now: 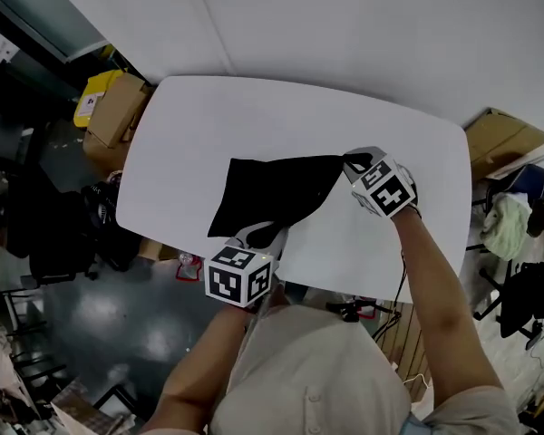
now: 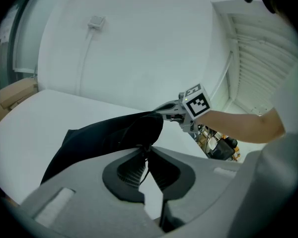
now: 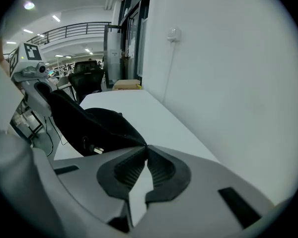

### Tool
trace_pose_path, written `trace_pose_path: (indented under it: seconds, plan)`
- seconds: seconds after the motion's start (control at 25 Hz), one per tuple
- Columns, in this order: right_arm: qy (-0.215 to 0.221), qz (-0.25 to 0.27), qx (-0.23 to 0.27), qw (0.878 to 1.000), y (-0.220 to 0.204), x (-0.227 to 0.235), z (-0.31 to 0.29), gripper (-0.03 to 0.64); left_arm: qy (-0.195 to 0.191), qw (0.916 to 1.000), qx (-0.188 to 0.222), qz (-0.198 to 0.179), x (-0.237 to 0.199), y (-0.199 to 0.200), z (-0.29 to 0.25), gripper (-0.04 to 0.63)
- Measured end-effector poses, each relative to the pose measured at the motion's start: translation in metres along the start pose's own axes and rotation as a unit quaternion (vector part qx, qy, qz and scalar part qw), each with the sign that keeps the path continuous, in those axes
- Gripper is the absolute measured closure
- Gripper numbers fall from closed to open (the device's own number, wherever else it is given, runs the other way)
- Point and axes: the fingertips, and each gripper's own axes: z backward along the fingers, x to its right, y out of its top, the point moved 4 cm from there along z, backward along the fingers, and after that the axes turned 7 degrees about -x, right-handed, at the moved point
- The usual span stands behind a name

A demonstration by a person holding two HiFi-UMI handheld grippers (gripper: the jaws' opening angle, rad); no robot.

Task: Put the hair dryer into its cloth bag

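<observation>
My left gripper (image 1: 265,234) pinches the near rim of the black cloth bag (image 1: 272,193) and my right gripper (image 1: 352,163) pinches its other corner, holding the mouth up off the white table (image 1: 254,107). I see no hair dryer outside, so I judge it already bagged. Next I'd draw the mouth closed.

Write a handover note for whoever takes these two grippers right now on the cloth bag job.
Left gripper: shut on the cloth bag's near edge.
Right gripper: shut on the bag's edge at the far right.
Bag: stretched between both grippers above the white table.
Done: no hair dryer lies loose on the table. A plug-like piece shows inside the bag's mouth, so the dryer is probably in.
Left: confirm that, then close the mouth.
</observation>
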Motion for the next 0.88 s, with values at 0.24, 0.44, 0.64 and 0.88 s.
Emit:
trace_pose_path:
  seconds: [0.24, 0.44, 0.64, 0.88]
  plan:
    - [0.000, -0.010, 0.005, 1.000, -0.004, 0.009, 0.015, 0.589, -0.046, 0.9989, 0.003, -0.004, 0.031, 0.008, 0.000, 0.572]
    - [-0.004, -0.023, -0.007, 1.000, -0.025, 0.020, 0.022, 0.589, -0.077, 0.9949, -0.033, -0.055, 0.067, 0.000, -0.019, 0.572]
    - [0.010, -0.018, -0.044, 0.999, -0.077, 0.013, 0.016, 0.589, -0.101, 0.9914, -0.080, -0.024, 0.090, -0.034, -0.056, 0.572]
    - [0.006, -0.005, -0.072, 0.997, -0.126, 0.009, 0.010, 0.589, -0.127, 0.9807, -0.138, 0.056, 0.114, -0.076, -0.094, 0.572]
